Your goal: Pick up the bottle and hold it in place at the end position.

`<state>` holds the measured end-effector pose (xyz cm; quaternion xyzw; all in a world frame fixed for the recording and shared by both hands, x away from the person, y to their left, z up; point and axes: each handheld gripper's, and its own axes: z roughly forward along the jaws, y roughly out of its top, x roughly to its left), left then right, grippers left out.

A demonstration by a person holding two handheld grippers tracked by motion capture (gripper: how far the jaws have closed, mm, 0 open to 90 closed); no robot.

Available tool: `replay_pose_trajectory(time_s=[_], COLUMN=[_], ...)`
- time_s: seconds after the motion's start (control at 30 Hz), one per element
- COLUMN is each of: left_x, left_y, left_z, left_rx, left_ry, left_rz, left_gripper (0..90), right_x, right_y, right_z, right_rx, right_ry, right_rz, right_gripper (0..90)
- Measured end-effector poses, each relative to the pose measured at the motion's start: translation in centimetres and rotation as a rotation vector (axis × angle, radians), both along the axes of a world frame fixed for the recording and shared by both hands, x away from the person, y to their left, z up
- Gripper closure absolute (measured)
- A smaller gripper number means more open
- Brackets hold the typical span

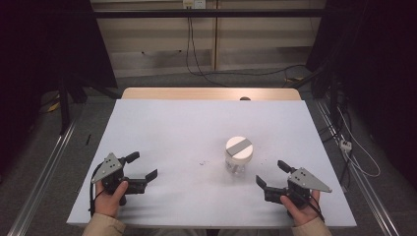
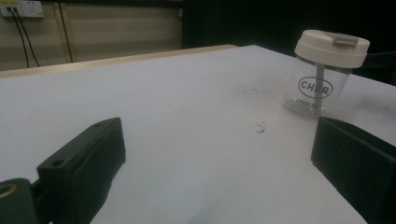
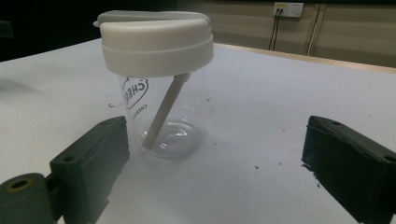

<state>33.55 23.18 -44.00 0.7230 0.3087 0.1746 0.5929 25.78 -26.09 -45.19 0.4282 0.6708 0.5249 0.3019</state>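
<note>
Cup: I see 1 clear plastic cup (image 1: 238, 156) standing upright on the white tabletop (image 1: 172, 132), right of centre and nearer the near edge than the far edge. Nothing touches it.
Lid: a cream-white lid (image 3: 154, 39) sits on top of the cup, with a grey strip across it in the high view.
Stick: inside the cup a pale stick (image 3: 163, 112) leans from under the lid down to the bottom.
Print: the cup wall carries an oval logo with dark letters (image 2: 314, 87); I can only partly read them.
Left gripper: my left gripper (image 1: 143, 166) is held over the near-left corner of the tabletop, well apart from the cup. Its 2 black jaws stand wide apart with only bare tabletop between them. In the left gripper view the cup stands farther off, up and to the right.
Right gripper: my right gripper (image 1: 272, 173) is near the near-right corner, just beside the cup and aimed toward it. Its 2 jaws are spread wide and hold nothing. In the right gripper view the cup rises just beyond the left-hand jaw; I cannot tell whether that jaw touches it.
Hands: 1 hand wraps each gripper body at the near edge, left hand (image 1: 110, 196), right hand (image 1: 300, 209).
Marks: a few small dark specks (image 1: 202, 161) lie on the tabletop just left of the cup.
Far edge: a strip of bare wood (image 1: 211, 93) runs along the far edge of the tabletop.
</note>
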Motion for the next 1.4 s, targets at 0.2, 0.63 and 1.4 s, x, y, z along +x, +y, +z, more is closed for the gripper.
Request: replay_pose_trajectory(time_s=[0.2,0.63,1.4], left_x=[0.0,-0.2,-0.4], left_y=[0.0,-0.2,-0.1], left_z=[0.0,0.1,0.0], left_rx=[-0.005,0.0,0.013], left_ry=[-0.002,-0.021,-0.025], left_rz=[-0.001,-0.011,-0.007], left_gripper=[2.8,2.8,2.8], right_x=[0.2,1.4,3.5], right_y=[0.4,1.6,5.6], right_z=[0.0,0.0,0.0], right_rx=[-0.007,-0.026,-0.027], right_ry=[-0.004,-0.002,0.016], right_rz=[0.002,0.006,0.04], right_gripper=[6.9,7.7,8.0])
